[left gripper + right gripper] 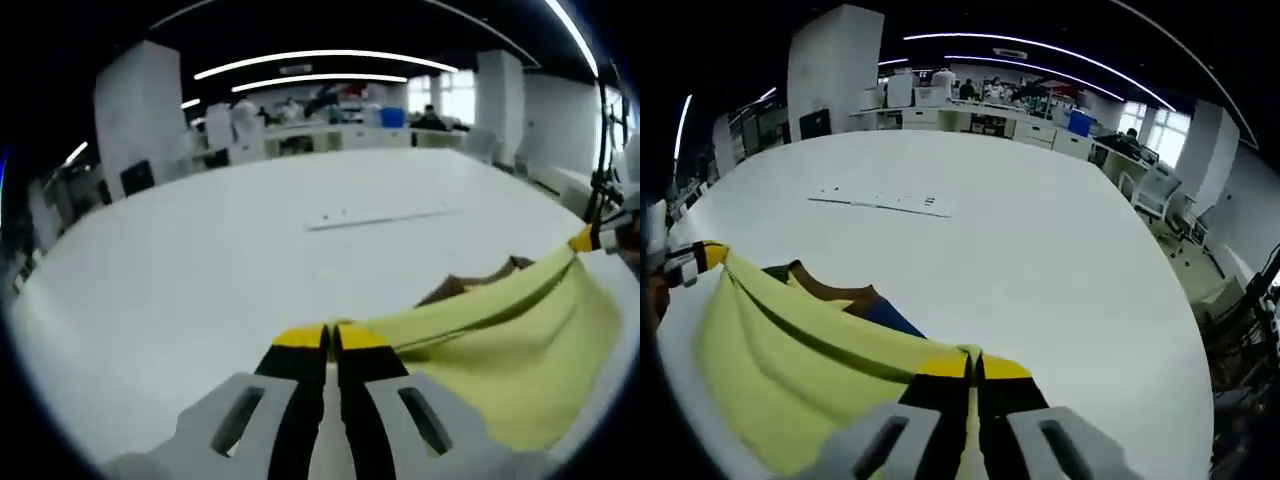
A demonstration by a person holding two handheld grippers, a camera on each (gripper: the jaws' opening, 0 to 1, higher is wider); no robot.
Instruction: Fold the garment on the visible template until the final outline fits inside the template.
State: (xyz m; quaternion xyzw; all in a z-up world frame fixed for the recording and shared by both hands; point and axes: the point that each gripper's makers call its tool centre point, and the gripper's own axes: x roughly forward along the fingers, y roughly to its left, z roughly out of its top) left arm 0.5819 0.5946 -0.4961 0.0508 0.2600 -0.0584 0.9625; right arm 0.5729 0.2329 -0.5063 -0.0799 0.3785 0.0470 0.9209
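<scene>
Mid-fold: yellow garment [520,340] stretched between left gripper [331,338] and right gripper [974,365], both clamped on edge; template unclear

1. The place is a large open-plan office or lab hall.
2. Long curved strip lights [320,58] run across a dark ceiling.
3. A broad white table [1060,260] fills the near part of the room.
4. At the far end stand rows of white desks [330,135] with people seated or standing at them.
5. Thick white pillars [835,65] rise to the ceiling.
6. Bright windows [1170,135] and an office chair [1155,190] show at the far right.
</scene>
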